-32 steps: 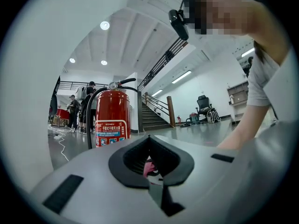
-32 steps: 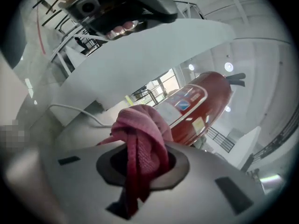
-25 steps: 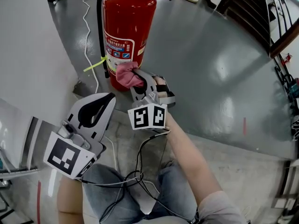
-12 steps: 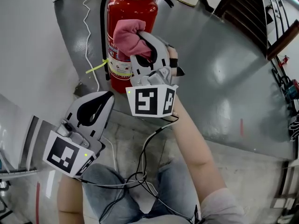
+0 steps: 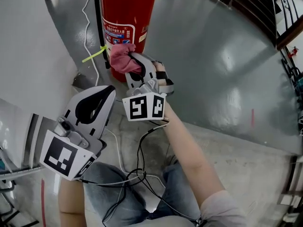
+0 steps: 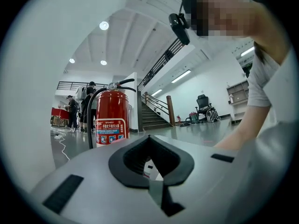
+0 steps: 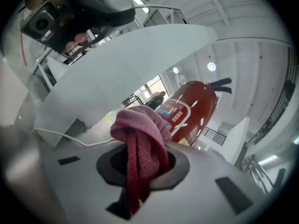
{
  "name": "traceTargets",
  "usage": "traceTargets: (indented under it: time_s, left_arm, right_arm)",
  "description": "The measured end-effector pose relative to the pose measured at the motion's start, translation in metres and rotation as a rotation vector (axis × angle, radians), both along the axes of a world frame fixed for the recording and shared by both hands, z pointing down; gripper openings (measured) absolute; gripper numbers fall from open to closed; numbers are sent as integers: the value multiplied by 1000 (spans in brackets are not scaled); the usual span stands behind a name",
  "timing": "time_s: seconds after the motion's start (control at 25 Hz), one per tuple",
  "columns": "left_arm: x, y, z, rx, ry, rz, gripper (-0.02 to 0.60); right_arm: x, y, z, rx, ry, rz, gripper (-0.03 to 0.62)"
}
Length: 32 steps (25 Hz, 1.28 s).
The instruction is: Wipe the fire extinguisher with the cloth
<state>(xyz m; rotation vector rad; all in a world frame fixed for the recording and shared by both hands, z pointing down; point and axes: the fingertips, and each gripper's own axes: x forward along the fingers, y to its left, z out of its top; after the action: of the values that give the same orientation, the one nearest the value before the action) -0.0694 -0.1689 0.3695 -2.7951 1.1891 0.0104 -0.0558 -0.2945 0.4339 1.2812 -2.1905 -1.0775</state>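
Nearest us, the left claw [image 5: 105, 94] hangs low above our knees [image 5: 109, 193], pressed together on nothing. The left gripper view shows this left claw [image 6: 148, 140] with its tips meeting. Just beyond it the right claw [image 5: 135, 64] pinches the bunched pink cloth [image 5: 121, 58]. Only the right gripper view shows a tail of the cloth [image 7: 140, 129] trailing back through the right claw [image 7: 140, 160]. The head view sets the cloth at the lower label of the red fire extinguisher [image 5: 125, 8] but cuts off its top. We cannot tell whether cloth and cylinder touch. The left gripper view alone shows the whole fire extinguisher [image 6: 111, 118]. It stands upright on the grey floor [image 5: 213, 56], long axis vertical, gauge and handle uppermost, with the black hose [image 6: 88, 125] running down its side. Far behind we see a staircase [image 6: 154, 118].
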Motion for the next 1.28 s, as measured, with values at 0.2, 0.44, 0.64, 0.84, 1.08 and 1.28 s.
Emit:
traceTargets:
  time_s: [0.2,0.44,0.64,0.84,1.08,1.28]
  left_arm:
    - [8,1,17,-36,0,15,9]
    - [19,6,26,-51,7,32,9]
    - [19,1,23,-52,1,39,9]
    - [18,11,9,-33,-6,34,9]
    - [18,12,-17,10,14,24,9]
    - [14,13,-34,31,12,20,9]
  right_arm:
    - [-3,-4,38,-88,55,10,60]
    - [8,-1,84,-209,138,35,60]
    - [15,-8,50,-162,67,54,58]
    - [18,-1,-39,-48,-59,50,60]
    - [19,2,-124,64,-107,37,60]
    - [26,0,-180,140,-182,52,60]
